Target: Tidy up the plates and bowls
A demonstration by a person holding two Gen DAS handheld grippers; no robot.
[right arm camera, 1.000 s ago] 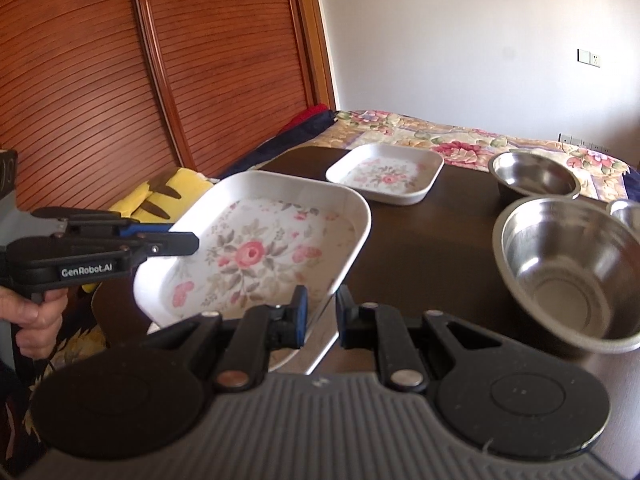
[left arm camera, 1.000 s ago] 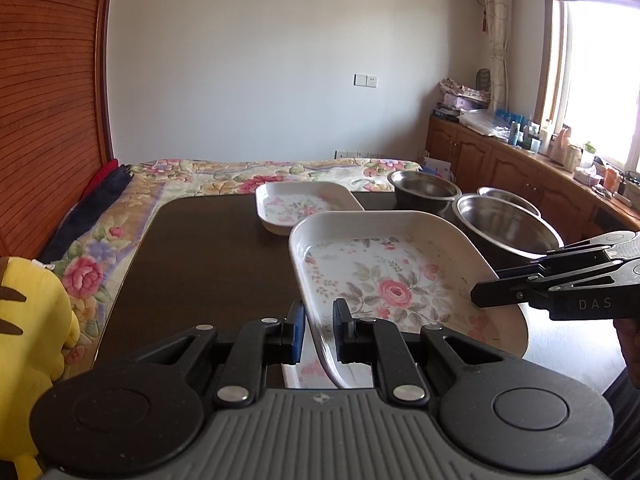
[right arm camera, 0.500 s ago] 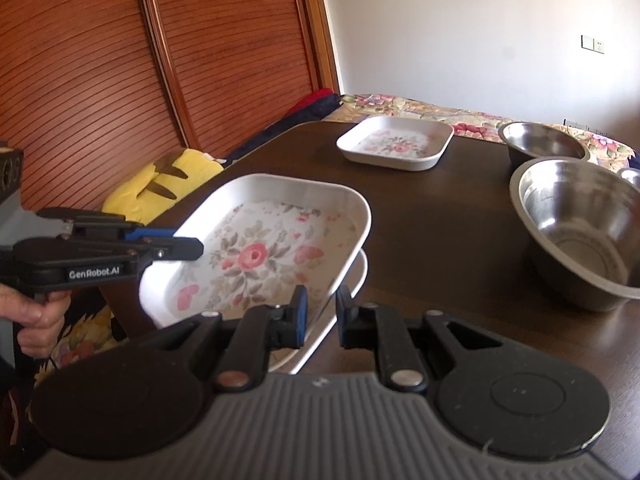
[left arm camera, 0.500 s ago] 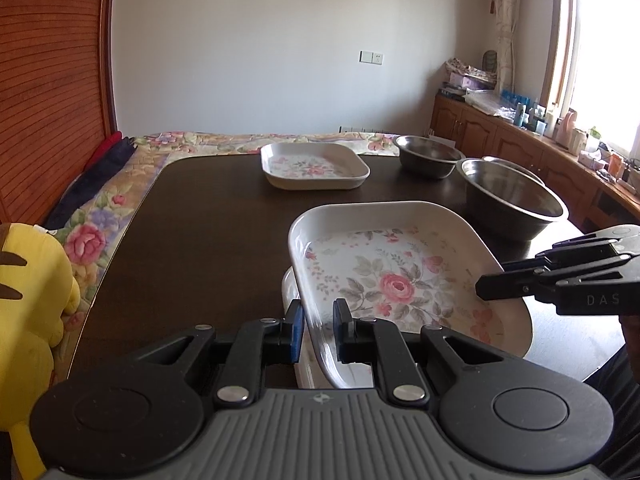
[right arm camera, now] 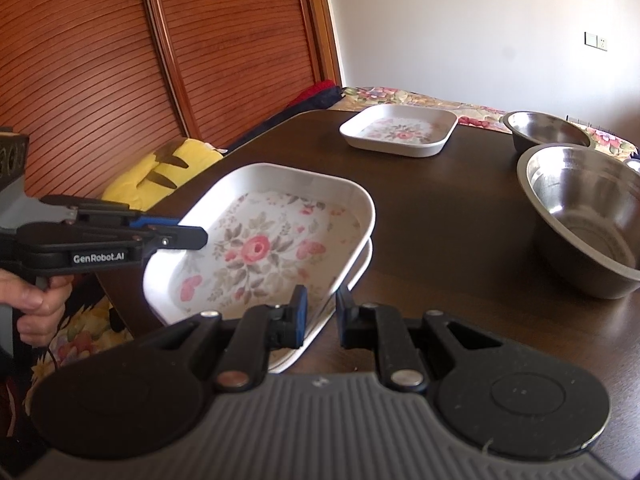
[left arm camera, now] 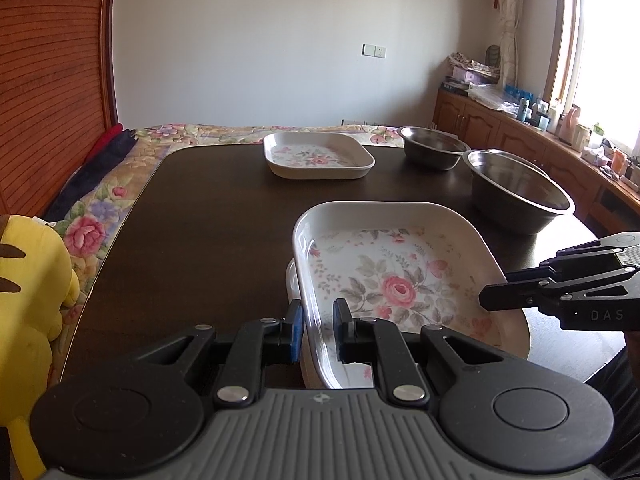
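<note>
Low in the centre of both views, a floral rectangular plate [left arm camera: 400, 280] sits nested on a second plate of the same kind [right arm camera: 352, 276], whose white rim peeks out beneath it at the near edge of the dark table [left arm camera: 208, 232]. The left gripper [left arm camera: 318, 330] has its two fingers straddling the upper plate's near rim, one inside and one outside, and appears to be pinching it; the right gripper [right arm camera: 322, 316] grips the opposite rim the same way (each also shows in the other's view, at the frame's side edge). So one stacking step looks all but done: the upper plate seems settled into the lower one, with only the release left. What remains, judging by the layout, is the third floral plate [left arm camera: 318, 156] sitting alone in the upper middle of the frame, well apart from the pair, and the steel bowls at the upper right: a small bowl [left arm camera: 434, 152] and a large bowl [left arm camera: 520, 196] stand separately, with the rim of another bowl just visible behind the large one.
</note>
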